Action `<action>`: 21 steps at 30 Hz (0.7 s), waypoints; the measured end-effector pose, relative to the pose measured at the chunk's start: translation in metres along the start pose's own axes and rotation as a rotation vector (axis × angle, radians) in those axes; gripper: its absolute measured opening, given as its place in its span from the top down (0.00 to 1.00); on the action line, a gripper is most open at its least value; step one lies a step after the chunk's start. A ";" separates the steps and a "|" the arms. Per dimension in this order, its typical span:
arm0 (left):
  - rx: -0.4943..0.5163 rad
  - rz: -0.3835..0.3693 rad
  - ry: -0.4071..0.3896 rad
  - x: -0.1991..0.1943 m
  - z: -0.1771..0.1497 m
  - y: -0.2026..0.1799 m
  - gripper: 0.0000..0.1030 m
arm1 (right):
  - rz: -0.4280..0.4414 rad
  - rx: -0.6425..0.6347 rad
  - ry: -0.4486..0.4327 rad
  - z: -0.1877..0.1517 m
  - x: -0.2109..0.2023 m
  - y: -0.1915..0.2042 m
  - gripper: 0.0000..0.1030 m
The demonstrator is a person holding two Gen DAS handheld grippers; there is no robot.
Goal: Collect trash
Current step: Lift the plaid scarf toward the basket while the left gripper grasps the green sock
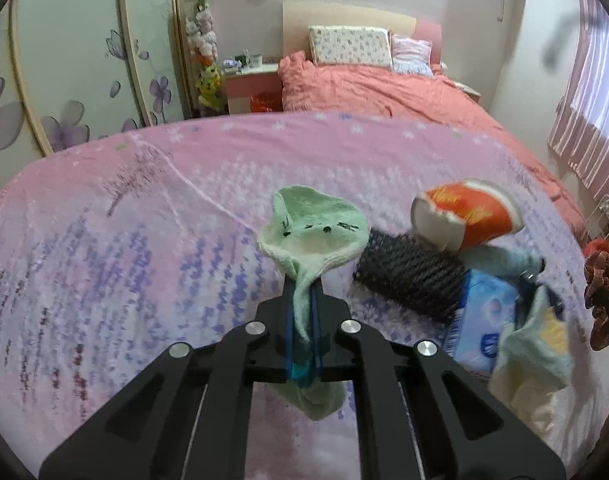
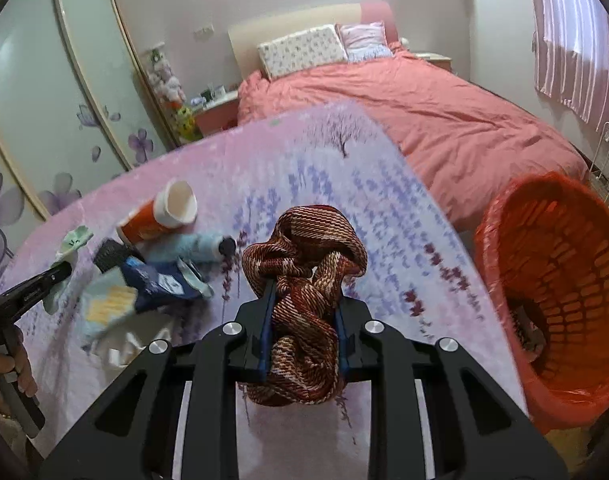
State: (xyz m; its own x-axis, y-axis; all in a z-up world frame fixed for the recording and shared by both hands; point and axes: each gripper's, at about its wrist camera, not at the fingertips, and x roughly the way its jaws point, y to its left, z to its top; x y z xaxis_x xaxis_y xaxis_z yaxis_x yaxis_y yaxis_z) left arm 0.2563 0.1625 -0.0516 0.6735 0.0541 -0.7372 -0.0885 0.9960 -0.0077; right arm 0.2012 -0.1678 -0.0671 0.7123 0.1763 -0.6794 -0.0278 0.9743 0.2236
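Fingers of the left gripper (image 1: 303,322) are pinching a green sock (image 1: 312,232), its cuff flopping open above the purple sheet (image 1: 124,240), left of the litter pile. The right gripper (image 2: 302,326) is clamping a red patterned cloth (image 2: 304,264), right of the pile's paper cup (image 2: 160,216) and left of the orange basket (image 2: 552,280).

The orange basket (image 2: 552,280) is cut off by the right wrist picture's right edge, and the dark thing at its bottom is too blurred to name. In the left wrist picture the orange paper cup (image 1: 468,216) is smeared, and the small items on the nightstand (image 1: 250,70) are too small to tell.
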 end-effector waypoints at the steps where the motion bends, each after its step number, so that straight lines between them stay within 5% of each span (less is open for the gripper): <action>1: -0.003 0.000 -0.017 -0.009 0.003 0.000 0.92 | -0.001 -0.001 -0.010 0.001 -0.005 -0.001 0.76; 12: 0.020 -0.061 -0.145 -0.084 0.022 -0.039 0.92 | -0.028 -0.014 -0.125 0.006 -0.057 -0.014 0.76; 21: 0.091 -0.189 -0.180 -0.118 0.018 -0.111 0.92 | -0.085 -0.004 -0.199 0.003 -0.092 -0.037 0.76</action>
State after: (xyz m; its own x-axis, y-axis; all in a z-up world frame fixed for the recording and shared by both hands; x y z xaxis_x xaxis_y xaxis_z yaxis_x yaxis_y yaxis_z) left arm 0.1997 0.0464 0.0486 0.7923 -0.1299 -0.5962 0.1123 0.9914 -0.0667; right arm 0.1389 -0.2210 -0.0106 0.8367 0.0630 -0.5441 0.0357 0.9850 0.1688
